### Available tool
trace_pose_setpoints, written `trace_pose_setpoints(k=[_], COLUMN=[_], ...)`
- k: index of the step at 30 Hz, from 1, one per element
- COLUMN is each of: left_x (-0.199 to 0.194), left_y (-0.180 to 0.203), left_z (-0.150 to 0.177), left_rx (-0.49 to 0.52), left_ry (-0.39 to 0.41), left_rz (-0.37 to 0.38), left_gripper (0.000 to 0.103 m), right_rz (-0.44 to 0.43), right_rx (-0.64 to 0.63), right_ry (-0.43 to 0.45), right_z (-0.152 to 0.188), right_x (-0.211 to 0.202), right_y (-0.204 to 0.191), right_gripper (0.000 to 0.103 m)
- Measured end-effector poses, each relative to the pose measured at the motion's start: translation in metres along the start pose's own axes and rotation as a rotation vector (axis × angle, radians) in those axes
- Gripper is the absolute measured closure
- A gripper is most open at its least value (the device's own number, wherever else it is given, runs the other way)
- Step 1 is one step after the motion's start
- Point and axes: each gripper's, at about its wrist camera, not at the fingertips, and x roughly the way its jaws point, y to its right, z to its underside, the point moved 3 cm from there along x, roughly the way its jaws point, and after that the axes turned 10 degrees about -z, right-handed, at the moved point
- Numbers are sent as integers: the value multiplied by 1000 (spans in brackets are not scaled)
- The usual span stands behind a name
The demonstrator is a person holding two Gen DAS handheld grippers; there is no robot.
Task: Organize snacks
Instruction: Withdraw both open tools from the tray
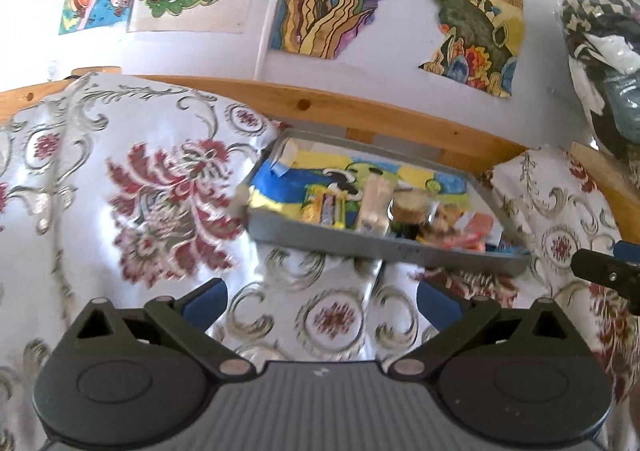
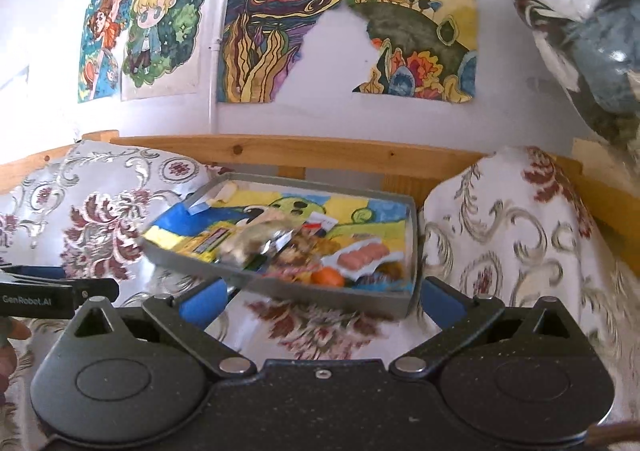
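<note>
A grey tray (image 1: 360, 248) with a painted lining sits tilted on flowered fabric between two cushions. It holds several snacks: a yellow packet (image 1: 324, 207), a clear-wrapped snack (image 1: 374, 207), a round brown cake (image 1: 408, 205) and orange-red packets (image 1: 472, 231). My left gripper (image 1: 320, 303) is open and empty, just short of the tray's front wall. In the right wrist view the tray (image 2: 413, 251) shows the yellow packet (image 2: 204, 245), a silvery packet (image 2: 256, 239), a pack of pink sausages (image 2: 362, 255) and an orange round item (image 2: 328, 277). My right gripper (image 2: 322, 301) is open and empty at the tray's near right corner.
Flowered cushions (image 1: 152, 187) (image 2: 512, 235) flank the tray. A wooden rail (image 2: 320, 153) runs behind it, below a wall of drawings. Bagged clothes (image 2: 580, 31) hang at the upper right. The other gripper (image 2: 60, 295) and a hand (image 2: 8, 347) show at the left edge.
</note>
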Motion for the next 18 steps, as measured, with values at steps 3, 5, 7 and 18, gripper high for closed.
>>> trace_pose_setpoints(k=[3,5,7,18], left_x=[-11,-16,-19,-26], left_y=[-6,-9,-11,-17], left_z=[10,15,20,31], left_rx=[5,8,14,29], left_ry=[-15,-25,-36,-46], left_rz=[-12,-16,-18,-23], left_gripper=[1,1,1,1], right_rz=[-4,-2,-5,-4], right_rx=[14,21,33,47], right_ry=[-6,-9,-13,-36], right_z=[12,18,25,41], right_x=[-12,-17,-22,-27], right_y=[-11,-18,-24,-37], right_gripper=[1,1,1,1])
